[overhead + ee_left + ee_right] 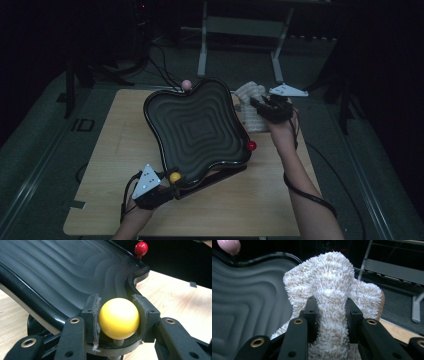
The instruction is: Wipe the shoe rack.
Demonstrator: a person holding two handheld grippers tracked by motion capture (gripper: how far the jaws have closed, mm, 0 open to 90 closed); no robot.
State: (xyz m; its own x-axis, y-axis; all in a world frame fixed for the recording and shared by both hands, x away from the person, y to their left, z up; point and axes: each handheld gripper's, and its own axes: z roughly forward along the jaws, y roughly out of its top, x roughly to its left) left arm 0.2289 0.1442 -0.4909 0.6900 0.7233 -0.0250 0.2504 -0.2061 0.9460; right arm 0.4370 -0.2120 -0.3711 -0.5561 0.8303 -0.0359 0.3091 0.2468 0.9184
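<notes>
A black wavy-edged tray (pixel 200 125) with stepped ridges is tilted up on the wooden table (pixel 120 145). It carries a yellow ball knob (pixel 175 177) at its near corner, a red knob (pixel 251 146) at the right and a pink knob (pixel 186 84) at the far corner. My left gripper (pixel 117 320) is shut on the yellow knob (pixel 119 318), pads on both sides. My right gripper (pixel 265 107) is shut on a fluffy white cloth (pixel 332 302), lifted beside the tray's right edge (pixel 249 302). The cloth (pixel 250 107) hangs down toward the table.
A metal frame stand (pixel 240 35) and cables lie on the dark floor beyond the table. A small dark object (pixel 192 284) lies on the wood right of the tray. Bare wood stretches along the table's left side and front.
</notes>
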